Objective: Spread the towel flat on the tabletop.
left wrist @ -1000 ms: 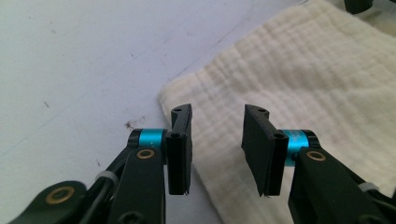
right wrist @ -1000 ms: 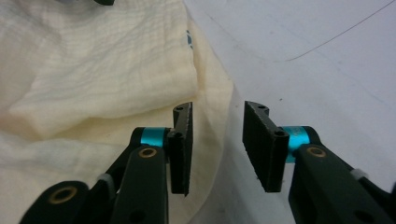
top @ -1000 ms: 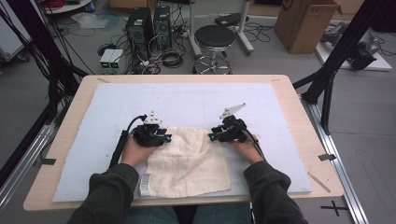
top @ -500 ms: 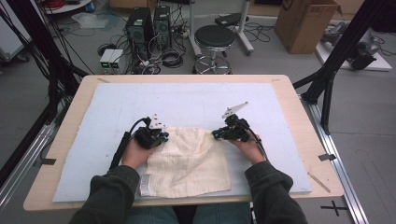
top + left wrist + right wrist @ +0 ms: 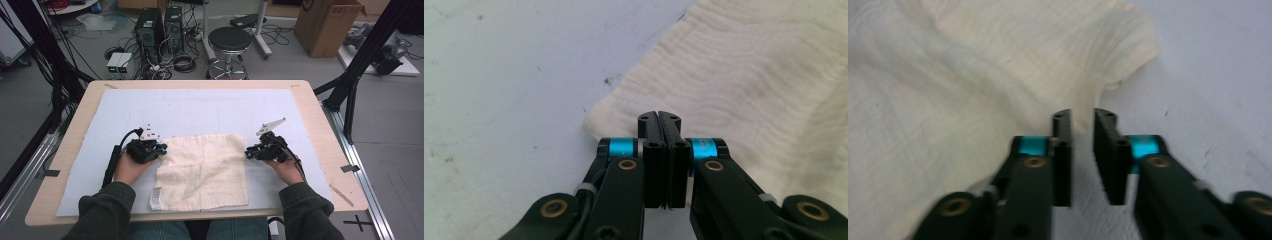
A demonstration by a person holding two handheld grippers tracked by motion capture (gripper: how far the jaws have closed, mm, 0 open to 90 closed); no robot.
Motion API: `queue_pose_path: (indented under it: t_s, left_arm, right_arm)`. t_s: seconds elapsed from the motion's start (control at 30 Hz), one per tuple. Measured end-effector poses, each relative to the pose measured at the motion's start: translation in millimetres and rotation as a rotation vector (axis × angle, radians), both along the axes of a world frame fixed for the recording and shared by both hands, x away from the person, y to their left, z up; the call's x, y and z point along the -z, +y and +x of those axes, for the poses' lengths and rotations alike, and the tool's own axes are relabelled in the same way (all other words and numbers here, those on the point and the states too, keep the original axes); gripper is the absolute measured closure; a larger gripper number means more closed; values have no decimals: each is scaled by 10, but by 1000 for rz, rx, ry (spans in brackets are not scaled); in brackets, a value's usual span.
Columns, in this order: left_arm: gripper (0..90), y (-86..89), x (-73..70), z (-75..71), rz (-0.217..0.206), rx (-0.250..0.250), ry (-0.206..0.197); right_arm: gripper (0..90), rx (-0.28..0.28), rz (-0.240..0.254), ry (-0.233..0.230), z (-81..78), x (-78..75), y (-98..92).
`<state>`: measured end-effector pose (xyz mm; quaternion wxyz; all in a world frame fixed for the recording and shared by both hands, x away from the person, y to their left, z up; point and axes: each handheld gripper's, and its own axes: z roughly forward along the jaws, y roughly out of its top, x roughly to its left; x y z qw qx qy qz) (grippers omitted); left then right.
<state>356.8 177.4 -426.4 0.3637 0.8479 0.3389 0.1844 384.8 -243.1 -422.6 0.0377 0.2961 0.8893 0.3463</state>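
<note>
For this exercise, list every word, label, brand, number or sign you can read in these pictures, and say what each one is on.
No text can be read anywhere.
Tag sewn to the cream cloth: white, any print too small to read.
Cardboard box: a dark mark near its top edge, not legible.
Black cross on the floor: a mark, not a word.

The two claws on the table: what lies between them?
The cream cloth lies spread flat between the left claw and the right claw in the high view, one claw at each far corner.

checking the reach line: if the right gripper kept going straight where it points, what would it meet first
Most likely the cream cloth. The right gripper has its jaws slightly apart just short of the cloth's edge, with bare table mat beside it; depth is hard to judge.
</note>
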Motion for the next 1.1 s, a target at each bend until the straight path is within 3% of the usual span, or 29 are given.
queue_pose_path:
  t_s: [0.03,0.07,0.13,0.17,0.23,0.3,0.37,0.43,0.5,0.63,0.67,0.73,0.8,0.93,1.0,1.1]
  left_arm:
    - [818,24,8,18,-16,-7,19]
    - [743,38,9,27,-34,-14,28]
    - [655,56,1,45,-55,-41,19]
    - [655,69,-2,64,-77,-63,19]
    - [578,108,4,114,-96,-100,32]
    - [565,116,18,134,-113,-121,42]
    - [546,150,57,191,-145,-153,72]
    - [546,155,69,208,-166,-159,77]
    - [548,159,97,254,-215,-190,100]
    - [590,145,141,288,-179,-187,110]
    - [603,134,156,292,-162,-176,104]
    - [614,131,158,293,-162,-179,98]
    - [669,120,161,290,-141,-185,81]
    - [800,117,159,285,-121,-172,68]
    - [861,89,167,283,-118,-157,54]
    - [874,83,161,282,-103,-146,46]
  right_arm:
    - [727,0,0,0,0,0,0]
    - [705,7,23,-12,-2,-17,-42]
    - [689,20,60,-30,31,-60,-76]
    - [689,20,60,-30,31,-60,-76]
    - [661,57,96,-44,152,-139,-80]
    - [654,63,107,-45,191,-150,-72]
    - [627,86,139,-33,367,-159,3]
    - [611,95,130,-17,483,-129,80]
    - [593,105,115,12,588,-68,159]
    - [590,99,107,46,663,35,223]
    - [605,86,72,60,676,87,260]
    - [616,80,57,63,674,100,273]
    - [698,71,24,32,662,100,300]
    - [776,54,-4,5,649,97,323]
    - [820,42,0,16,645,99,328]
    - [844,19,6,31,640,95,333]
